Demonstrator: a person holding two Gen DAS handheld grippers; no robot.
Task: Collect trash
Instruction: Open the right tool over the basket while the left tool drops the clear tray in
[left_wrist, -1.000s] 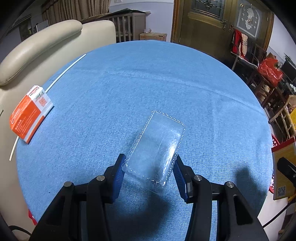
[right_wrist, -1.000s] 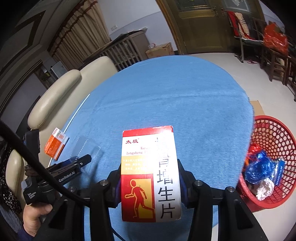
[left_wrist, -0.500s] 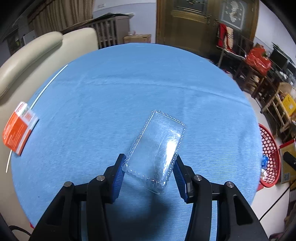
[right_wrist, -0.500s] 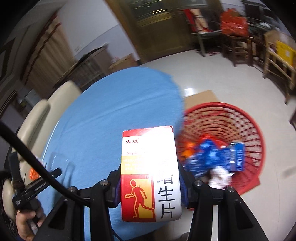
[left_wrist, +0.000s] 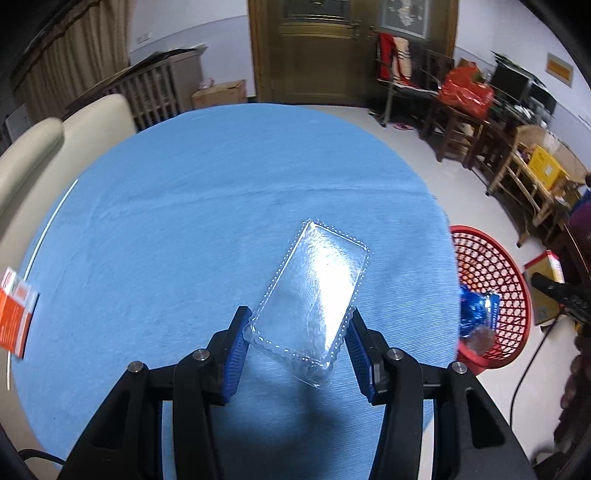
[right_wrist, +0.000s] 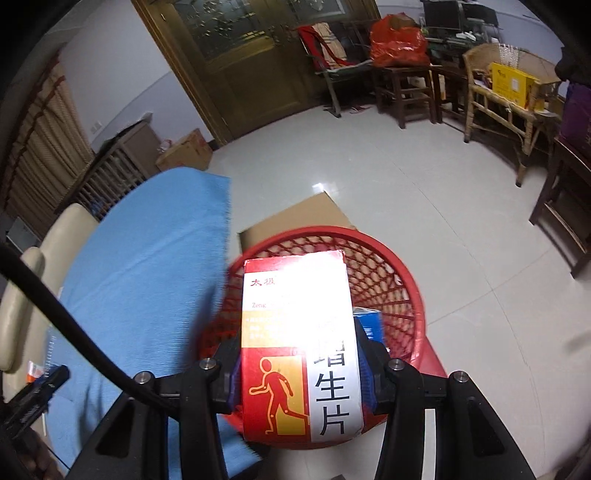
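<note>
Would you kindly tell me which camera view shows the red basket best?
The right wrist view: the red basket sits centred, rim mostly visible behind the held box. The left wrist view shows it at the right, partly hidden by the table.

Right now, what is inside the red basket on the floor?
In the red basket lie a crinkled blue wrapper and something pale and crumpled. The blue tablecloth covers its near side, so the rest cannot be seen.

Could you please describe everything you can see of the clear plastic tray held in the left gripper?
The clear plastic tray is a thin, see-through rectangular blister shell with a beaded rim and rounded corners, apparently empty. The left gripper clamps its near end between blue pads, holding it tilted above the blue tablecloth, its far end pointing away.
</note>
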